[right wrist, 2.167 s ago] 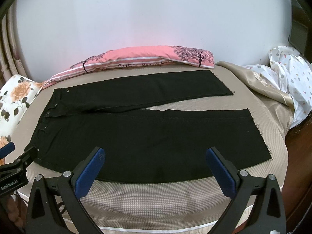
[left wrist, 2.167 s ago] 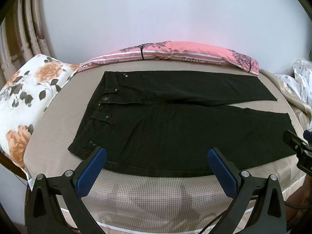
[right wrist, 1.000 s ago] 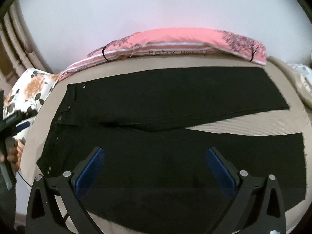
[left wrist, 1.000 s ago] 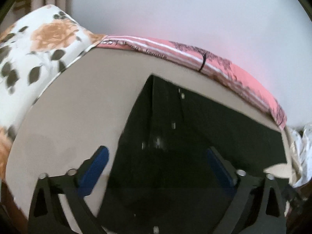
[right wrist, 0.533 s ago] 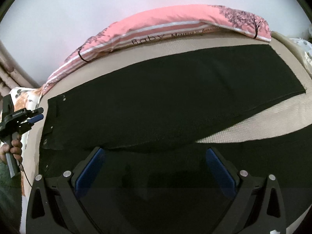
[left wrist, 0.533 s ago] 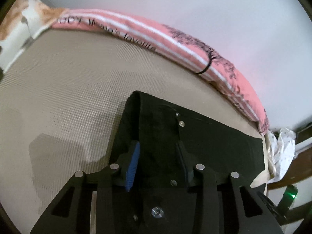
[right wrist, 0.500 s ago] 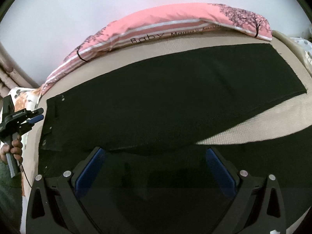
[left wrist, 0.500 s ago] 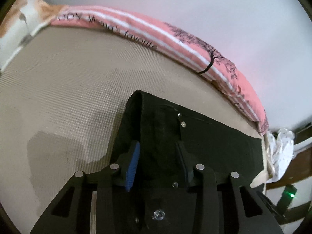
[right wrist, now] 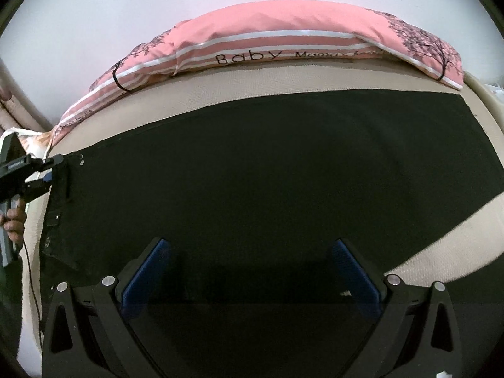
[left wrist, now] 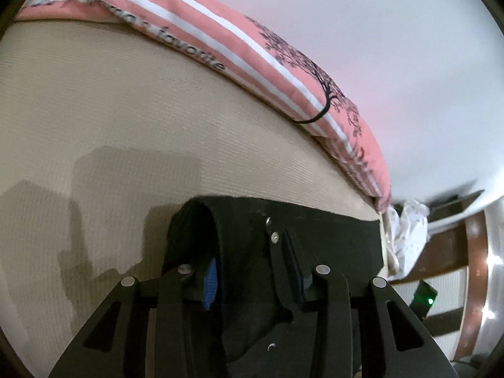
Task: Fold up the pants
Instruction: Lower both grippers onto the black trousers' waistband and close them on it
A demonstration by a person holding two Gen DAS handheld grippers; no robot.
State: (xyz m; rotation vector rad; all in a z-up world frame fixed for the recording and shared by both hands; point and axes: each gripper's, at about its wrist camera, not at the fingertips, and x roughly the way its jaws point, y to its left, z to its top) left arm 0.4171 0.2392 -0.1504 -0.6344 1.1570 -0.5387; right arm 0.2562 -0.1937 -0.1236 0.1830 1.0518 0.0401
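The left gripper [left wrist: 252, 271] pinches the pants [right wrist: 267, 170] waistband; the right gripper [right wrist: 249, 274] gapes empty, needing its own grip before folding

The pants [right wrist: 267, 170] were spread lengthwise across the bed [right wrist: 220, 91], waistband at its left edge, and a long pillow [right wrist: 267, 44] was laid along the far edge behind them.

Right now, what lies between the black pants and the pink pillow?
Only a bare strip of beige mattress separates the black pants from the pink pillow, clearest in the right wrist view.
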